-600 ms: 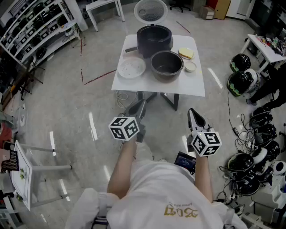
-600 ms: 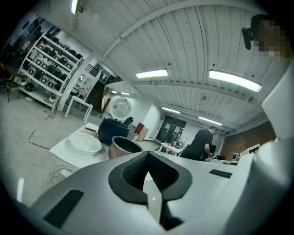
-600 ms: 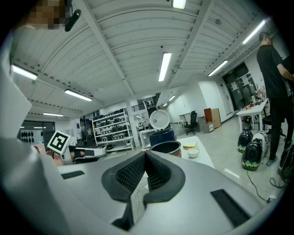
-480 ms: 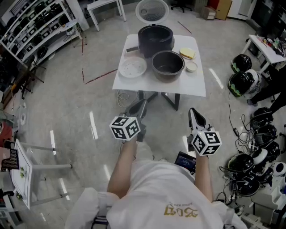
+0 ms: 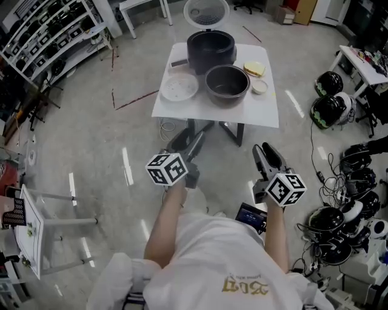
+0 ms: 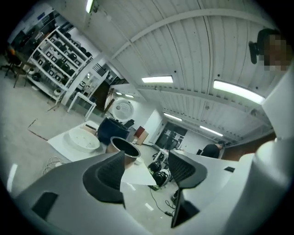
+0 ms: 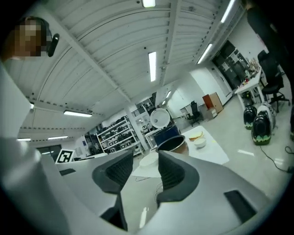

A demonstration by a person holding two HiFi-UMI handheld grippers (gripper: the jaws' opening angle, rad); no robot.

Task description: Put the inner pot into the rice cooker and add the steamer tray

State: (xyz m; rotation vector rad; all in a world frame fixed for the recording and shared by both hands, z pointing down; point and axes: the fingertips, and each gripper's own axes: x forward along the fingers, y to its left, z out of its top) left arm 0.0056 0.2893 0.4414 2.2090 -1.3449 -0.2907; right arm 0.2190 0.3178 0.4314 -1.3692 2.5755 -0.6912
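Observation:
A dark rice cooker (image 5: 210, 47) with its round lid (image 5: 207, 12) up stands at the far side of a white table (image 5: 265, 115). The empty inner pot (image 5: 227, 83) sits in front of it. Left of the pot lies the white steamer tray (image 5: 179, 87). My left gripper (image 5: 193, 145) and right gripper (image 5: 267, 156) hover over the floor, well short of the table, both pointing at it. Each is open with nothing between its jaws. The left gripper (image 6: 146, 170) looks at the pot (image 6: 124, 148) and tray (image 6: 84, 139). The right gripper (image 7: 140, 172) faces the pot (image 7: 172, 144).
A small white bowl (image 5: 259, 88) and a plate with a yellow item (image 5: 254, 68) sit right of the pot. Cables (image 5: 165, 129) lie under the table. Helmets (image 5: 327, 112) and gear crowd the right floor. Shelf racks (image 5: 48, 42) line the far left, and a white stand (image 5: 30, 236) is near left.
The table sits slightly higher in the head view. The left gripper has shifted a little up and left, the right gripper a little right. Both stay open and empty.

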